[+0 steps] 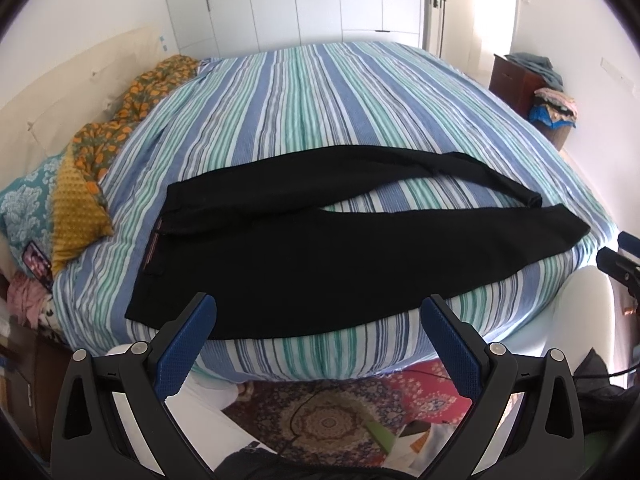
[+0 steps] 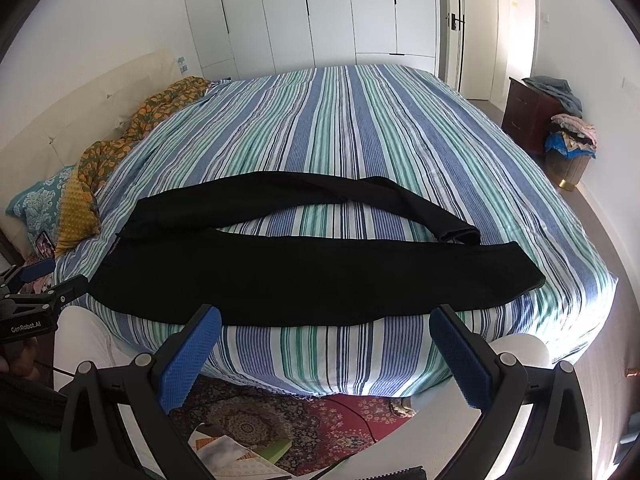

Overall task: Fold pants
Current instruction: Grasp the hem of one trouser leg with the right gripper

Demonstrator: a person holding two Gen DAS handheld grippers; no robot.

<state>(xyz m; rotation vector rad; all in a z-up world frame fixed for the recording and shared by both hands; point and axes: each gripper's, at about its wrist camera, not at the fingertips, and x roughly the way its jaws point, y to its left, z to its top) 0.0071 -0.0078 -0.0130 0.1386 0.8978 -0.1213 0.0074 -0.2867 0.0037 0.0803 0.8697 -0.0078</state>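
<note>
While pants [image 1: 320, 248] lie unfolded on bed [image 1: 320, 100], left gripper [image 1: 318, 312] and right gripper [image 2: 325, 322] hover level, fingers spread, empty.

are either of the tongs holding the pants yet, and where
No, nothing is held. Left tongs and right tongs are both open, short of the black pants on the bed.

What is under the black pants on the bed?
The black pants lie directly on the striped bedcover, which shows between the two legs. Whether anything else lies under the cloth cannot be seen; it is covered.
</note>
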